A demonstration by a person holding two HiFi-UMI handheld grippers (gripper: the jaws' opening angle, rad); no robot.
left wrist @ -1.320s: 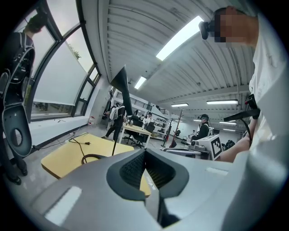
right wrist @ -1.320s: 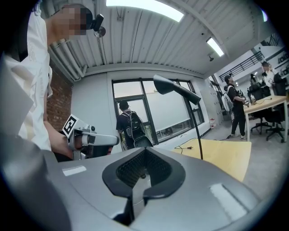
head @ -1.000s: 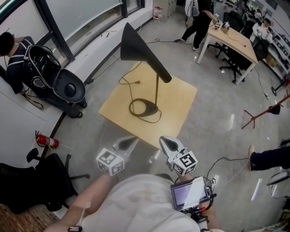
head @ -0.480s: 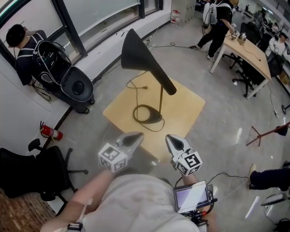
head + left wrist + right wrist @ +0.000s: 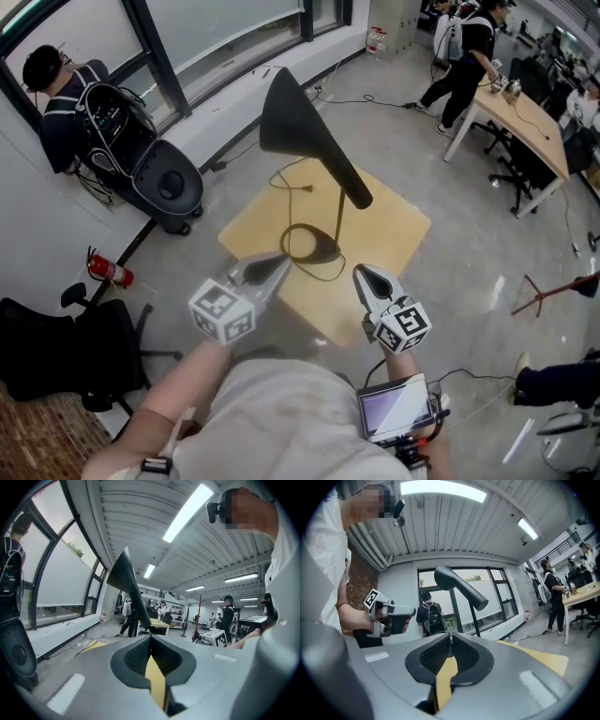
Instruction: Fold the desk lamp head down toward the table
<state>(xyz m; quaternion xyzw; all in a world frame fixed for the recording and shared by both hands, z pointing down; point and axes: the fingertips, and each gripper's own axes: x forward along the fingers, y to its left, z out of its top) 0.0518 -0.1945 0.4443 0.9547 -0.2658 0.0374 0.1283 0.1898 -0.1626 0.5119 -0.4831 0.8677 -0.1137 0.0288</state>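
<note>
While my left hand-held gripper (image 5: 275, 266) and right hand-held gripper (image 5: 362, 275) hang clenched and empty off the surface's (image 5: 398, 225) near corner, the desk lamp head (image 5: 309, 141) slants above mid-surface ahead, its narrow end nearer my right.

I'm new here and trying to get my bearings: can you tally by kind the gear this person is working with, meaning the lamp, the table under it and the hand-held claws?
Desk lamp: 1
Wooden table under it: 1
Claws: 2 (left claw, right claw)
Total: 4
</note>
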